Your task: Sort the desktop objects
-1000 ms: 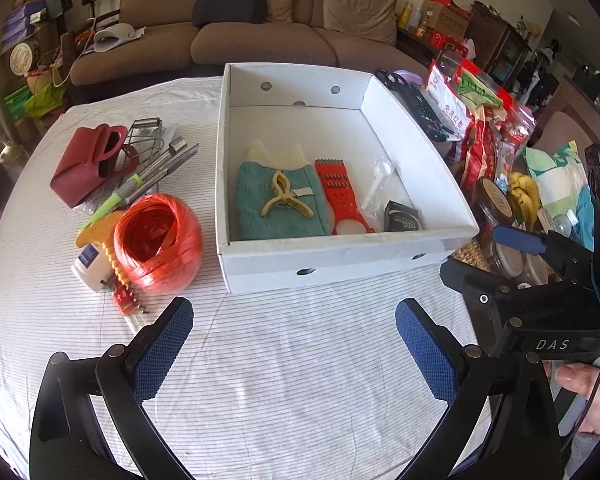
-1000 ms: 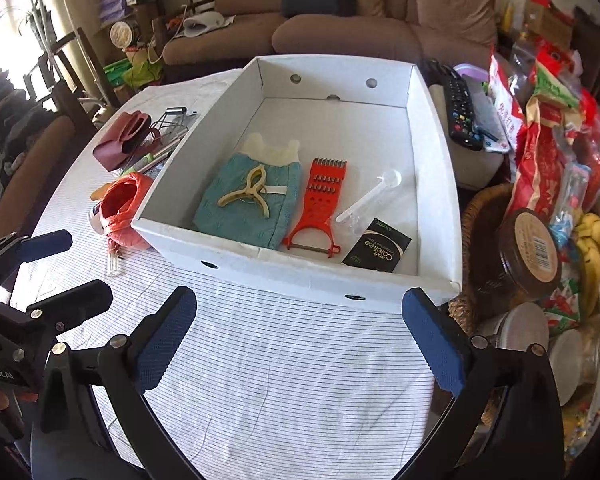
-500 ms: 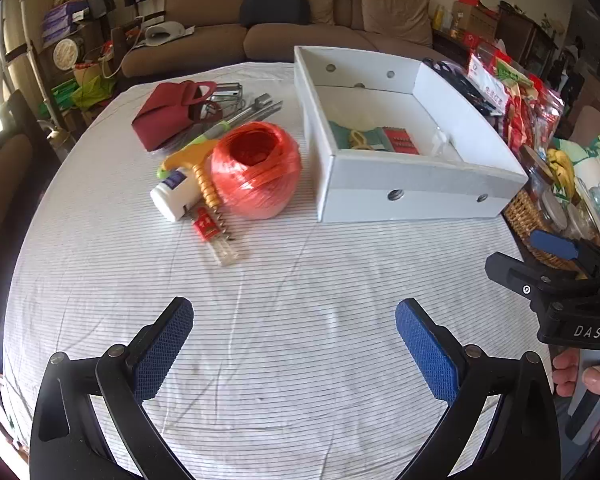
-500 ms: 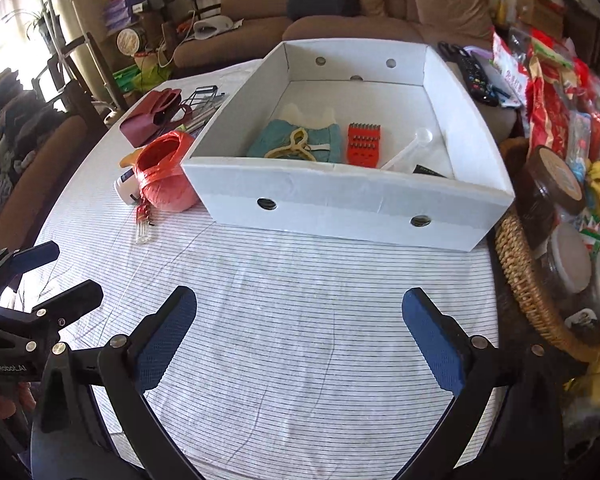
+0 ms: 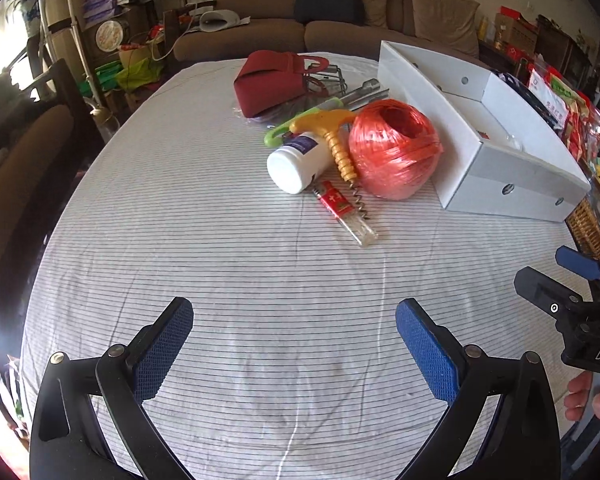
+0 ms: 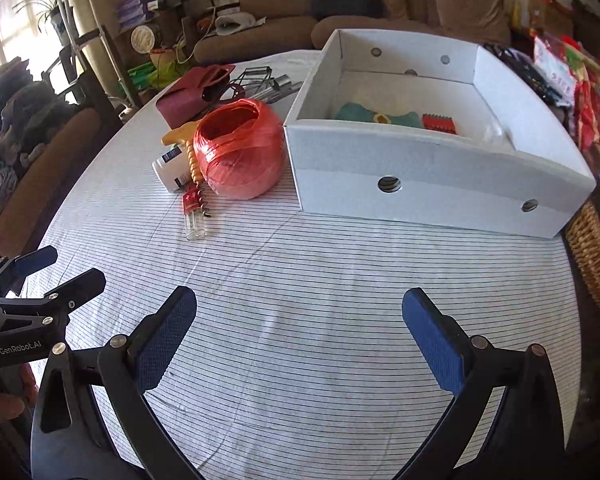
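I see the white box (image 6: 428, 168) at upper right, partly filled and serving as the sorting bin. Beside it, centre frame, the red twine ball (image 5: 394, 148), bottle (image 5: 298, 162) and corkscrew (image 5: 334, 136) await sorting. My left gripper (image 5: 294, 344) and right gripper (image 6: 300, 338) hover spread and empty, ready to pick.

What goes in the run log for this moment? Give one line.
left gripper: open, empty | right gripper: open, empty | orange twine ball: on table beside white box | sorting unfinished
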`<act>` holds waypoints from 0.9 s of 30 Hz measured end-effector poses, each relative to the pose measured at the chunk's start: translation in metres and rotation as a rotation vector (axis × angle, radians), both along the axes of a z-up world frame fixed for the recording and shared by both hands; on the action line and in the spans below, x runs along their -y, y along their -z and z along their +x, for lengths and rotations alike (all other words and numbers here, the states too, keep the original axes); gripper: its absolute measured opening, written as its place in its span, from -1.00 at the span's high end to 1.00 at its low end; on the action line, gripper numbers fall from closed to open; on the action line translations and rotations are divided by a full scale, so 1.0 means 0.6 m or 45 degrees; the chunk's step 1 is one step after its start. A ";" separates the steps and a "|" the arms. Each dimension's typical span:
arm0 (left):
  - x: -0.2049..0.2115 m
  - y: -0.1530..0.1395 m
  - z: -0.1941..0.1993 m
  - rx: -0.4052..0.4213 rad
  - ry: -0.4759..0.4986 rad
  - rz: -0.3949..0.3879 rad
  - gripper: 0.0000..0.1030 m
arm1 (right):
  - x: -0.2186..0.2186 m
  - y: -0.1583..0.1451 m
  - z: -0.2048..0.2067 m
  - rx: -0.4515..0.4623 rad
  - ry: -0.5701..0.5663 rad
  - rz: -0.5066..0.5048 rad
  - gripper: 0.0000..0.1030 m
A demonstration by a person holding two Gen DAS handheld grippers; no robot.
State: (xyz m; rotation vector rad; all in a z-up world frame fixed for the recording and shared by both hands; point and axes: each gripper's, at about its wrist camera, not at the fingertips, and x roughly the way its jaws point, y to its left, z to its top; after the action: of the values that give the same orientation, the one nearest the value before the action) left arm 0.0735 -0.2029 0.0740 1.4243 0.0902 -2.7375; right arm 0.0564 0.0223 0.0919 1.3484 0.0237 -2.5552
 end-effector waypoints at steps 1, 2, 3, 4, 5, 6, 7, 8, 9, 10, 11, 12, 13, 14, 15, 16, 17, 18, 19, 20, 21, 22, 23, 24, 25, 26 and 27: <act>0.010 0.003 -0.003 -0.002 -0.007 -0.006 -1.00 | 0.010 0.006 -0.002 -0.001 -0.001 0.004 -1.00; 0.018 0.006 -0.007 -0.006 -0.010 -0.011 -1.00 | 0.019 0.011 -0.003 -0.001 0.000 0.006 -1.00; 0.026 0.009 -0.011 -0.009 -0.014 -0.020 -1.00 | 0.028 0.017 -0.006 0.003 0.000 0.003 -1.00; 0.033 0.013 -0.017 -0.012 -0.015 -0.024 -1.00 | 0.035 0.023 -0.008 0.004 0.002 0.001 -1.00; 0.040 0.019 -0.023 -0.012 -0.018 -0.030 -1.00 | 0.042 0.029 -0.011 0.007 0.008 -0.002 -1.00; 0.045 0.024 -0.029 -0.010 -0.021 -0.037 -1.00 | 0.048 0.036 -0.015 0.011 0.015 -0.005 -1.00; 0.050 0.030 -0.035 -0.011 -0.024 -0.042 -1.00 | 0.054 0.042 -0.018 0.012 0.021 -0.011 -1.00; 0.053 0.036 -0.041 -0.014 -0.021 -0.039 -1.00 | 0.060 0.048 -0.021 0.016 0.028 -0.016 -1.00; 0.056 0.041 -0.047 -0.017 -0.014 -0.033 -1.00 | 0.067 0.055 -0.024 0.018 0.033 -0.018 -1.00; 0.059 0.046 -0.052 -0.015 -0.006 -0.038 -1.00 | 0.075 0.062 -0.027 0.022 0.035 -0.018 -1.00; 0.062 0.053 -0.058 -0.013 0.000 -0.048 -1.00 | 0.084 0.070 -0.029 0.025 0.034 -0.013 -1.00; 0.064 0.057 -0.062 -0.016 0.004 -0.057 -1.00 | 0.094 0.078 -0.032 0.028 0.030 -0.001 -1.00; 0.067 0.062 -0.067 -0.015 0.011 -0.061 -1.00 | 0.104 0.085 -0.034 0.029 0.027 0.010 -1.00; 0.070 0.068 -0.071 -0.013 0.016 -0.068 -1.00 | 0.113 0.092 -0.036 0.031 0.024 0.015 -1.00; 0.073 0.074 -0.074 -0.014 0.018 -0.076 -1.00 | 0.120 0.096 -0.038 0.028 0.026 0.022 -1.00; 0.078 0.079 -0.077 -0.012 0.017 -0.072 -1.00 | 0.127 0.101 -0.040 0.020 0.030 0.026 -1.00; 0.083 0.085 -0.081 -0.007 0.011 -0.063 -1.00 | 0.132 0.105 -0.043 0.016 0.034 0.026 -1.00; 0.089 0.091 -0.085 -0.001 0.004 -0.050 -1.00 | 0.137 0.109 -0.046 0.014 0.037 0.027 -1.00; 0.093 0.097 -0.087 0.000 -0.004 -0.042 -1.00 | 0.143 0.113 -0.049 0.017 0.039 0.031 -1.00; 0.097 0.103 -0.089 0.003 -0.012 -0.040 -1.00 | 0.150 0.117 -0.052 0.016 0.041 0.033 -1.00; 0.100 0.110 -0.091 0.008 -0.013 -0.029 -1.00 | 0.155 0.121 -0.055 0.017 0.041 0.037 -1.00; 0.103 0.117 -0.093 0.020 -0.011 -0.019 -1.00 | 0.159 0.124 -0.058 0.013 0.046 0.045 -1.00; 0.105 0.121 -0.096 0.027 -0.012 -0.025 -1.00 | 0.163 0.127 -0.060 0.009 0.051 0.049 -1.00; 0.104 0.120 -0.098 0.010 -0.005 -0.033 -1.00 | 0.165 0.131 -0.062 0.009 0.051 0.046 -1.00; 0.104 0.120 -0.100 0.005 -0.001 -0.036 -1.00 | 0.167 0.134 -0.063 0.009 0.053 0.046 -1.00; 0.106 0.119 -0.102 0.000 0.003 -0.026 -1.00 | 0.170 0.136 -0.064 0.003 0.055 0.058 -1.00; 0.108 0.120 -0.104 0.002 0.004 -0.020 -1.00 | 0.173 0.137 -0.064 -0.007 0.052 0.063 -1.00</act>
State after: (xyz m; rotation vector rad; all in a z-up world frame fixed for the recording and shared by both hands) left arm 0.0113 -0.2679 0.0019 1.4243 0.0667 -2.7335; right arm 0.0179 -0.0814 0.0100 1.3730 0.0611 -2.6089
